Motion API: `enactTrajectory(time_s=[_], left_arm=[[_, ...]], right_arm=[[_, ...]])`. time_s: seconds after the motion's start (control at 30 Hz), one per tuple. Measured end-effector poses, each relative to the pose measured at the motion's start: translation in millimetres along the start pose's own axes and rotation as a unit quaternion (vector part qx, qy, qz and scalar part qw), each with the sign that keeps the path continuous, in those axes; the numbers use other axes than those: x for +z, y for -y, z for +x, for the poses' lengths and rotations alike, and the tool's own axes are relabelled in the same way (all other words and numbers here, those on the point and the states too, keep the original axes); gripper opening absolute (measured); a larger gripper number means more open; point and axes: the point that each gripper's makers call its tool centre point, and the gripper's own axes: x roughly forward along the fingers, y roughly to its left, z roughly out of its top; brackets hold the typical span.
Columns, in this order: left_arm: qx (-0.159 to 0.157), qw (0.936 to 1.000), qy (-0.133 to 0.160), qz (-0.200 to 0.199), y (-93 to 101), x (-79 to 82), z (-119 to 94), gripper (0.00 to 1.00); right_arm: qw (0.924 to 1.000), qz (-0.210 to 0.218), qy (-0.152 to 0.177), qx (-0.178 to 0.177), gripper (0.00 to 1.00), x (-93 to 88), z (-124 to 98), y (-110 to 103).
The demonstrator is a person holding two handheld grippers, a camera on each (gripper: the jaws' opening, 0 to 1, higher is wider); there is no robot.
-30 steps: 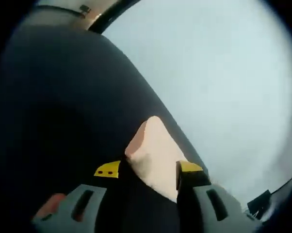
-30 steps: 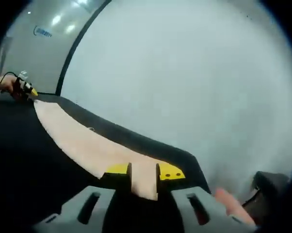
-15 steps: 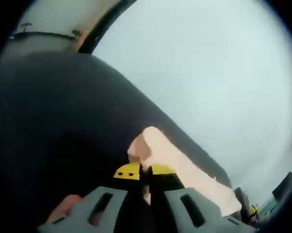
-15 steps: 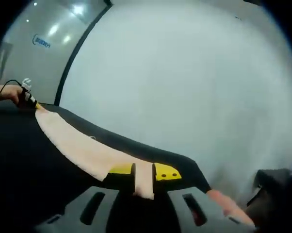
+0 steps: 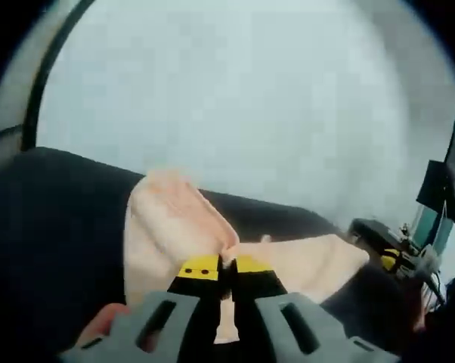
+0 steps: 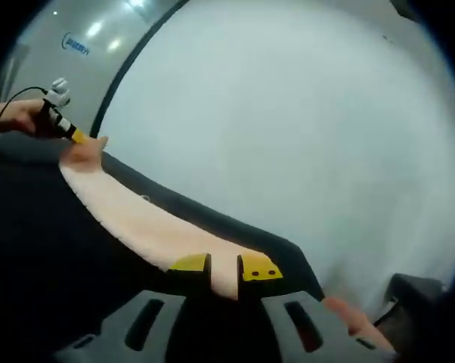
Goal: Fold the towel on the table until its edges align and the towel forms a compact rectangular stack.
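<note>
We hold towel [image 6: 148,231] by both ends: left gripper [image 5: 226,266] and right gripper [image 6: 224,266] pinched shut on cloth; long axis runs between them across table [image 5: 54,219].

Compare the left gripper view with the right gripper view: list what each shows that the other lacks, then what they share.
Left gripper view alone: the towel bunched and lifted into a fold right at the left gripper, whose fingers are closed on the cloth.

Right gripper view alone: the towel stretched as a long strip along the far table edge, with a blue logo on the wall.

Both: the peach towel, the dark table, the pale wall, each gripper pinching towel, right gripper included.
</note>
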Motion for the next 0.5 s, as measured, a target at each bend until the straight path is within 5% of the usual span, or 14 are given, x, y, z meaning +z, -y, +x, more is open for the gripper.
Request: enactTrajectory(time_s=[0.33, 0.5], left_arm=[[-0.056, 0.9946, -0.068, 0.056, 51.6, -34.7, 35, 0.08], [-0.055, 0.9901, -0.092, 0.09, 71.5, -59.0, 44, 0.08]], right_arm=[[1.0, -0.008, 0.002, 0.005, 0.11, -0.7, -1, -2], [0.9999, -0.012, -0.001, 0.002, 0.11, -2.0, -2, 0]])
